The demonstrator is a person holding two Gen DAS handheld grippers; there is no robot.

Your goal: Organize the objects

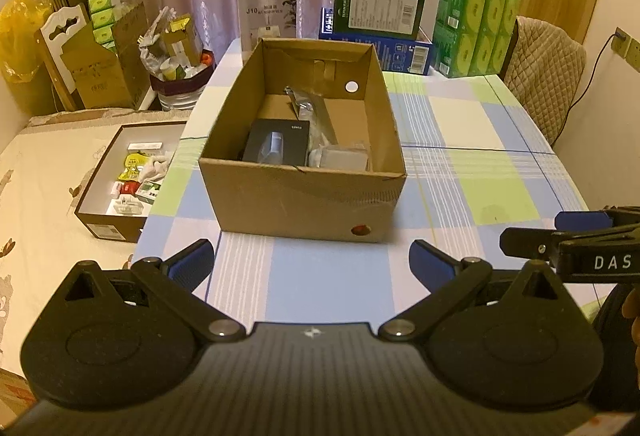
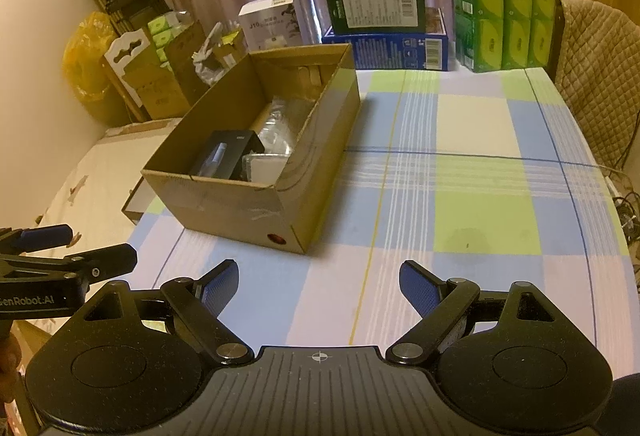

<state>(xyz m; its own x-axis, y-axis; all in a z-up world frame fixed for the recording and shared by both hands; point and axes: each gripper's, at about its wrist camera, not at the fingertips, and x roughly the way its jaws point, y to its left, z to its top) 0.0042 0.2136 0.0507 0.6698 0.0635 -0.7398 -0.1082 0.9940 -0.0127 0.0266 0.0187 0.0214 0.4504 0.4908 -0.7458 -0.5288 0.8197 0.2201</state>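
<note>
Cardboard box sits on the checkered bench, left of centre, with a black box and clear plastic packets inside. Left gripper and right gripper both hover spread wide, holding nothing, just short of it.

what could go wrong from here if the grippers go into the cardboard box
1. The brown cardboard box sits near the left edge of the checked tablecloth; a push from the open right gripper could slide it off.
2. The black flat carton leans against clear plastic packets, so the open left gripper might snag the packets or tip the carton.
</note>
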